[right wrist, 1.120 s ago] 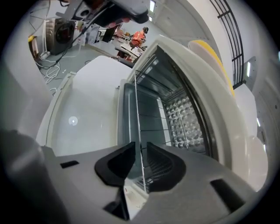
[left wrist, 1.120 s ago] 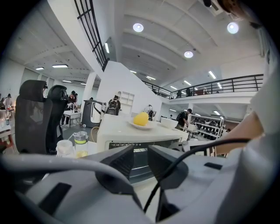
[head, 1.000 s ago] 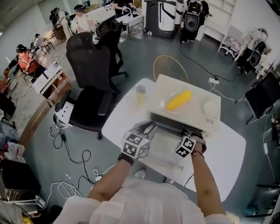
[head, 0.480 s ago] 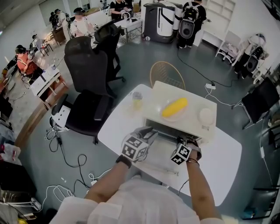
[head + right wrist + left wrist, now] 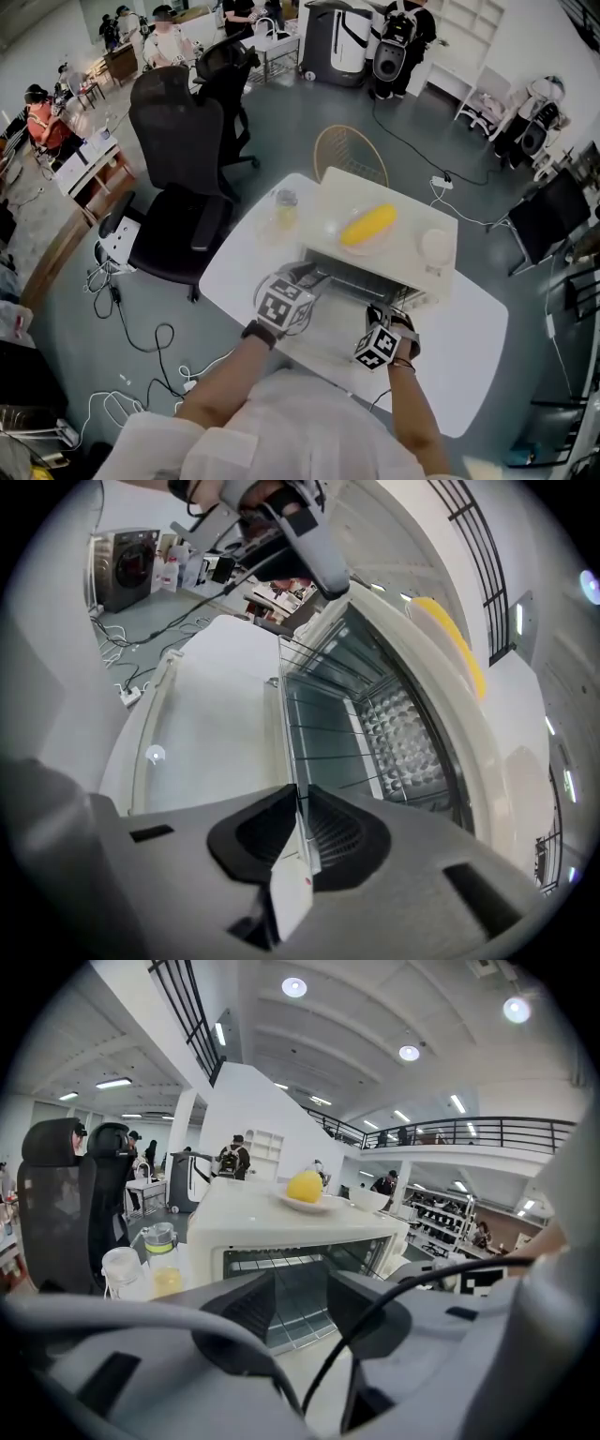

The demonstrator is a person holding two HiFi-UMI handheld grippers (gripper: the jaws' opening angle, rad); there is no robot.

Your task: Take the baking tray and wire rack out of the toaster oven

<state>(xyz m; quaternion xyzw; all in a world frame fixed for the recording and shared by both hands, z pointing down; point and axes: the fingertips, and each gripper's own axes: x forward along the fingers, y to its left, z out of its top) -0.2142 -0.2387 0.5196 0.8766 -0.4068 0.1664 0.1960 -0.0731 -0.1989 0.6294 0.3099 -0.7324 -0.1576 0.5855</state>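
Wire rack (image 5: 323,733): front edge out of the toaster oven (image 5: 412,220) mouth, over the lowered door, rear still inside. Baking tray not told apart from it.
Right gripper (image 5: 298,803): clenched on the rack's front edge; in the head view it is now farther out from the oven than a second ago.
Left gripper (image 5: 302,1283): before the oven's left front, jaws just opening, released, nothing between.
Yellow food (image 5: 367,225) on top of the oven, unchanged.

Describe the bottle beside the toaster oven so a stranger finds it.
Find the white toaster oven on the white table. At its left side stand two containers: the bottle holds yellow liquid, while the clear container next to it does not.
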